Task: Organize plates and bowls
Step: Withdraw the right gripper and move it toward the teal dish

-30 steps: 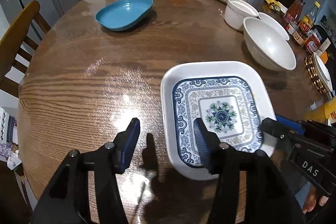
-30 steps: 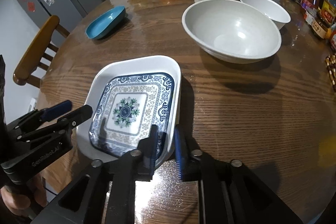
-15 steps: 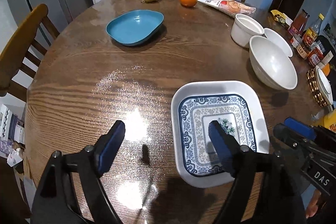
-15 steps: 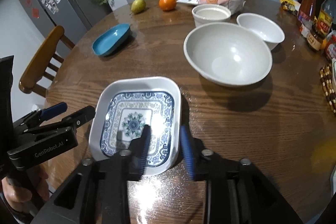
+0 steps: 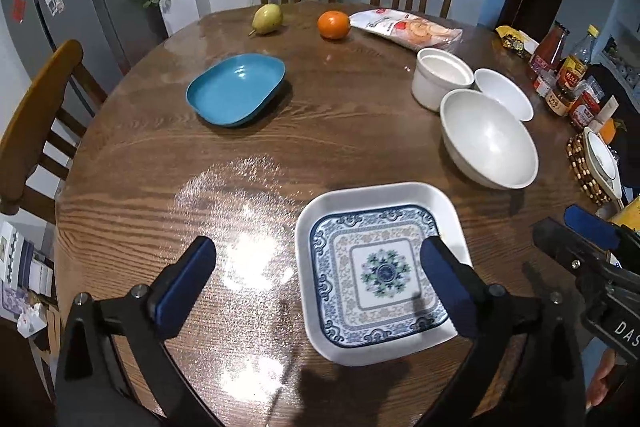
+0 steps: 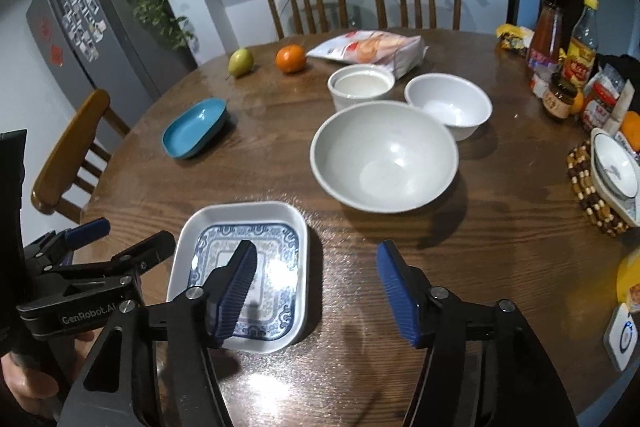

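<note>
So the patterned square plate [image 5: 380,273] sits flat on the wooden surface [image 5: 320,131], lower middle of the left wrist view, and nobody's holding it. The left gripper [image 5: 316,267] fingers have just been opening and are spread really wide, one over bare wood, the other over the plate's right edge, gripping nothing. The right gripper [image 6: 316,287] has also just been opening, about halfway, empty too. The big white bowl [image 6: 384,157] sits up and right of the plate, and the blue dish [image 5: 236,89] is off at upper left.
</note>
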A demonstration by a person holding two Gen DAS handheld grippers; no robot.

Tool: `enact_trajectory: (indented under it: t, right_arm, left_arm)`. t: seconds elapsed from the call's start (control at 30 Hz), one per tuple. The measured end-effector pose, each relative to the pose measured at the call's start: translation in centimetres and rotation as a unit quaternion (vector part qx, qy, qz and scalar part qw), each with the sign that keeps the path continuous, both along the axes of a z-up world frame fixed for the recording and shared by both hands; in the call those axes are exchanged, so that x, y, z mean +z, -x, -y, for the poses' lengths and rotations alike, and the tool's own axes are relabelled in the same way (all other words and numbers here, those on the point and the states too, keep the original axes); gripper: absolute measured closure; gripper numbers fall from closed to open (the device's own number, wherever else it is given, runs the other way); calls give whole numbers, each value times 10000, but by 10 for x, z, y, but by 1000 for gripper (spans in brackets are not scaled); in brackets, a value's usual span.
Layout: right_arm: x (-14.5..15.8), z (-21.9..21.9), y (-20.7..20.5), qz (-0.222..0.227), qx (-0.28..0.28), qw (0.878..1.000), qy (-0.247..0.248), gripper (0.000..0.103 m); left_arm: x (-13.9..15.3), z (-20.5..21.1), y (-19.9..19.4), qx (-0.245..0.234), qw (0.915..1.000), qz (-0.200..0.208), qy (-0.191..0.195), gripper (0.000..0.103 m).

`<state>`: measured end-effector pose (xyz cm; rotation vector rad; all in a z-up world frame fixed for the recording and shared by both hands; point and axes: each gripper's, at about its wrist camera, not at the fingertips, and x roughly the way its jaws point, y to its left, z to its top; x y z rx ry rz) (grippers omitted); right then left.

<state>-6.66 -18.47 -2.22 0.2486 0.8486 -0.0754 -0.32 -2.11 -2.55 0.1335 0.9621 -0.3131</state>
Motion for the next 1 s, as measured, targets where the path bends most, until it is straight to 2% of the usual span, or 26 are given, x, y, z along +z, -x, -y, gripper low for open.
enact_trajectory:
  t: [0.13,0.77,1.0]
  right_arm:
    - [9,5,4,108,-98,9999,25,35]
    - [45,15,4,544,-290,9980,124,34]
    - [55,13,-2,647,-309,9973,129,34]
  left_arm:
    - [8,4,-1,-39,10000,66,-28,1]
    - [59,14,-11,-263,9973,685,-72,1]
    - [70,17,-23,-334,9957,857,-109,1]
